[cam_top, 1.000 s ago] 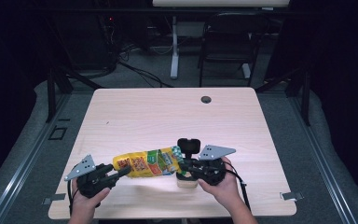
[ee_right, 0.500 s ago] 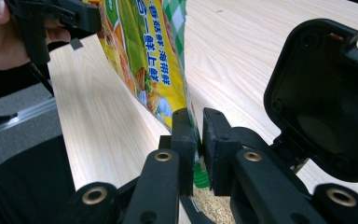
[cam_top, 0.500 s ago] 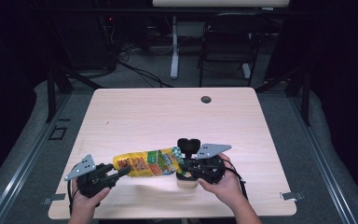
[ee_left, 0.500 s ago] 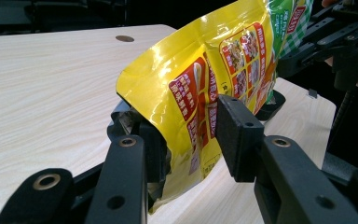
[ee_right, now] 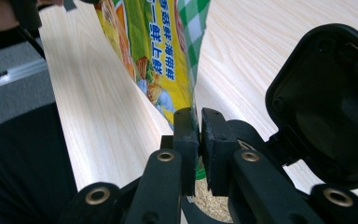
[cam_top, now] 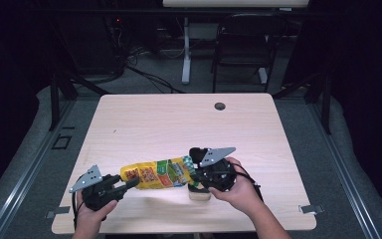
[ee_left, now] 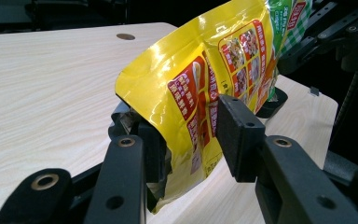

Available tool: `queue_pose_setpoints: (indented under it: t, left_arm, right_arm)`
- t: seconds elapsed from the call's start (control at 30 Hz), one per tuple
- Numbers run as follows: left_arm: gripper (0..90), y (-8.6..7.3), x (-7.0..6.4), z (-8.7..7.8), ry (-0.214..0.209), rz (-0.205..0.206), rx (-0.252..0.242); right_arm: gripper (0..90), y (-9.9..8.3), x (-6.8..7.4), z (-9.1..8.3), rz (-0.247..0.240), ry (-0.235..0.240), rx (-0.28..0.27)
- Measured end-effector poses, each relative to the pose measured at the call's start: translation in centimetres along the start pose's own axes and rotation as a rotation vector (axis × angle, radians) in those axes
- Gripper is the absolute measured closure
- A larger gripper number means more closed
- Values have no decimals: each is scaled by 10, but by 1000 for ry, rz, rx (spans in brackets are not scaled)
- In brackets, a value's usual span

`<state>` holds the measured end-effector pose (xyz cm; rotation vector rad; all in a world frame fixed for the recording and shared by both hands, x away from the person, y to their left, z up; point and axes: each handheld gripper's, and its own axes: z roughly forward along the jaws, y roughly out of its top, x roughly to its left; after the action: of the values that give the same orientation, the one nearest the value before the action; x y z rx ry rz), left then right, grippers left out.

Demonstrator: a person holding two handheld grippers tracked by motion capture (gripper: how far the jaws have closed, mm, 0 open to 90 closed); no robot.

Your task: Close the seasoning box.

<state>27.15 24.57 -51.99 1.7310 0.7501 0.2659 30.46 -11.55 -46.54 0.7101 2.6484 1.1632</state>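
Change over the last second is small. The right gripper (cam_top: 194, 167) has edged a little toward the left gripper (cam_top: 128, 183) and turned slightly, so the pouch (cam_top: 156, 173) spans a slightly shorter gap between the two claws. The left gripper has hardly moved.

The right claw is almost fully closed: in the right gripper view its two pads pinch the green-checked mouth end of the pouch flat between them, with only a sliver of a gap. Directly below those jaws sits a small tub (cam_top: 199, 194). Pale granules (ee_right: 212, 207) show in it just beneath the pads, and its black flip lid (ee_right: 326, 107) stands open beside the right-hand jaw.

The left claw is partly open, about as wide as the puffed bottom end of the pouch. In the left gripper view one pad presses on the printed face and the other sits behind the crumpled fold, so it has hold of that end. From this claw the pouch runs forward and up toward the far gripper, clear of the table (cam_top: 179, 124).

I judge this to be a pour in progress. The small inward shift lets the pouch slacken and brings its mouth over the tub. Lifting the left end higher would probably help the contents run down toward the mouth. Whether granules are falling right now I cannot tell.
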Motion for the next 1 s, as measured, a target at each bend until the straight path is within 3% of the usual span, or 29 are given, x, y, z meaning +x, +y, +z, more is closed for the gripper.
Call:
queue_pose_setpoints:
  t: [0.03,0.1,0.4,0.47,0.5,0.53,0.6,0.63,0.83,0.87,0.9,0.93,1.0]
  left_arm:
    - [644,0,0,0,13,1,-3]
    - [644,0,2,-1,-15,-3,14]
    - [639,-3,2,1,10,-8,13]
    - [636,-4,3,2,9,-3,23]
    - [634,-4,5,2,-17,2,46]
    - [630,-6,3,4,14,-2,34]
    - [629,-6,5,4,-12,-3,49]
    - [629,-7,4,5,13,-6,36]
    - [628,-10,7,5,10,-18,41]
    - [627,-9,9,4,-18,-15,61]
    - [628,-10,8,5,11,-20,39]
    - [628,-9,10,4,-14,-18,54]
    - [627,-11,9,5,12,-33,38]
  right_arm:
    - [851,1,0,1,4,-1,0]
    - [853,4,0,1,-3,-3,19]
    - [869,16,3,2,-54,-29,99]
    - [872,18,3,3,-56,-27,106]
    - [873,19,4,3,-53,-22,98]
    - [877,20,4,3,-54,-21,103]
    - [881,22,5,4,-56,-27,107]
    - [882,23,4,4,-67,-27,120]
    - [888,27,6,6,-78,-31,132]
    - [890,28,6,5,-90,-33,145]
    - [892,29,6,5,-93,-35,144]
    - [893,30,7,6,-96,-34,143]
    - [894,31,8,6,-103,-38,149]
